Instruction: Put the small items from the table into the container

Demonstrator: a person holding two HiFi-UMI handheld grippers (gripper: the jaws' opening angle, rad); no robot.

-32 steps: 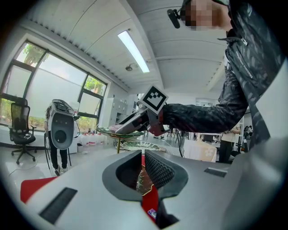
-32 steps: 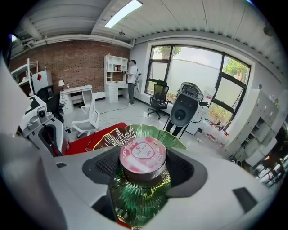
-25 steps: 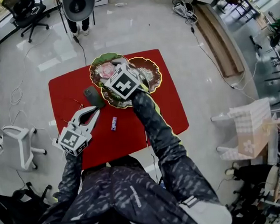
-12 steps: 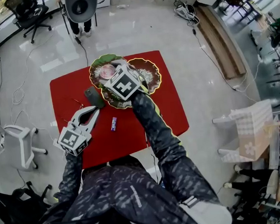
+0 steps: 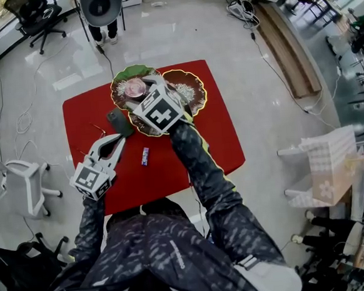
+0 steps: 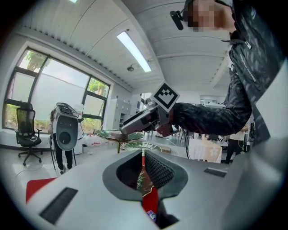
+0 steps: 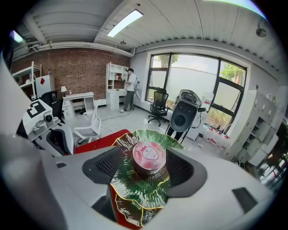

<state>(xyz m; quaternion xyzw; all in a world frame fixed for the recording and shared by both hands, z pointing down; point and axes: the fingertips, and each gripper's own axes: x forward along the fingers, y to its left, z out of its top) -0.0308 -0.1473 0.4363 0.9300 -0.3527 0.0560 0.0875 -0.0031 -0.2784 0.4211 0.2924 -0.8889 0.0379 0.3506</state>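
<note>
On a red table, my right gripper reaches over a tiered stand of leaf-shaped dishes at the upper centre of the head view. Its jaws are spread wide. Between them sits a small round tin with a pink lid, resting on the glossy green leaf-shaped dish. The pad at the left of the right gripper view stands clear of the tin. Whether the other pad touches it I cannot tell.

A dark red dish with a gold rim lies just beside the green one, toward the right of the head view, and part of a third dish shows under my right gripper.

My left gripper hangs over the table at the lower left of the head view, well apart from the dishes. Its jaws are drawn together to a thin slit, with nothing between them.

Two small items lie on the bare red cloth. A flat dark grey rectangular object lies just left of the dishes. A small blue-and-white wrapped piece lies near the centre, between my two grippers.
</note>
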